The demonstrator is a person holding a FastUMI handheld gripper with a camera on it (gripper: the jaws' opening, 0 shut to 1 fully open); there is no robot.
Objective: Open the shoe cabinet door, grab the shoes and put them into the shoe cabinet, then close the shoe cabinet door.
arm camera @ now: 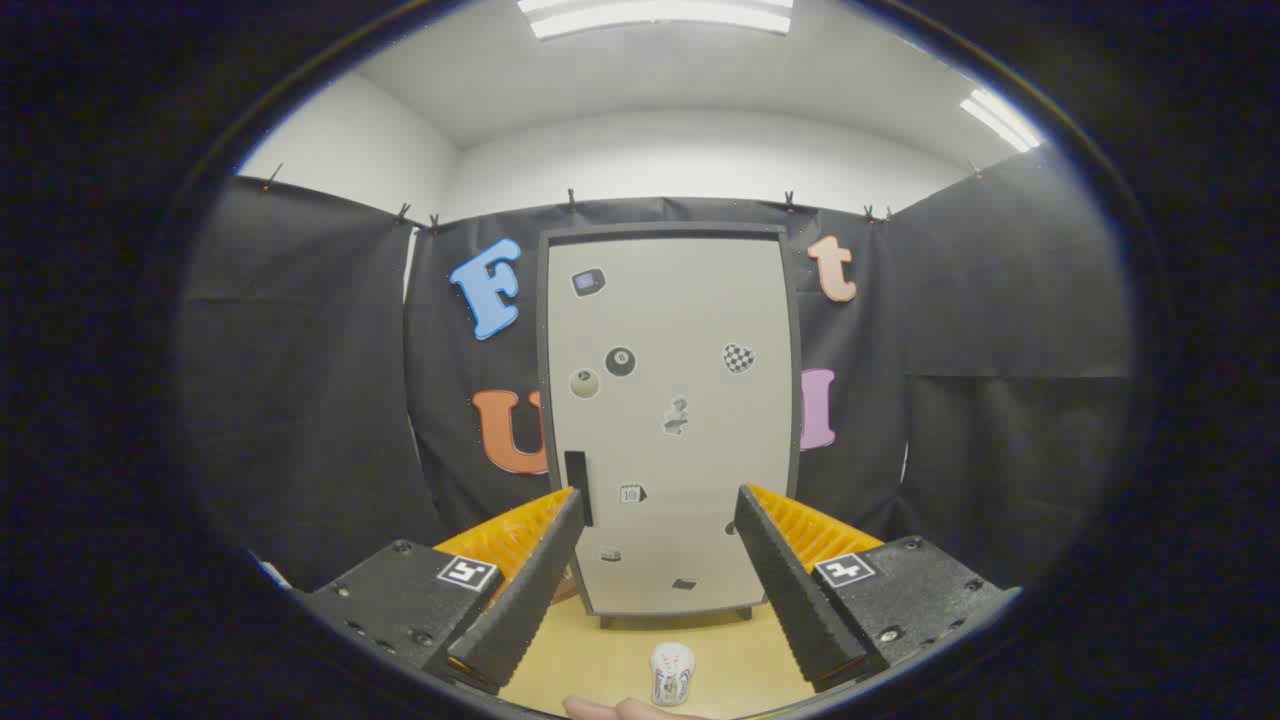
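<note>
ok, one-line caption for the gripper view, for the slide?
Open gripper faces the closed shoe cabinet door, its dark handle beside one finger, a small shoe on the table between the fingers.

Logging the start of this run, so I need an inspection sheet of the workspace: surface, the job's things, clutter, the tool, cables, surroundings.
Surface: pale wooden tabletop, bare between the fingers.
Job's things: shoe cabinet stands upright beyond the fingers, door shut; dark handle slot at its left edge; stickers on the door. A small white shoe sits between the fingers, in front of the cabinet.
Clutter: nothing seen.
Tool: open, fingers spread wide, holding nothing.
Cables: nothing seen.
Surroundings: black cloth wall clipped up behind; white ceiling with lights; a fingertip just before the shoe.
</note>
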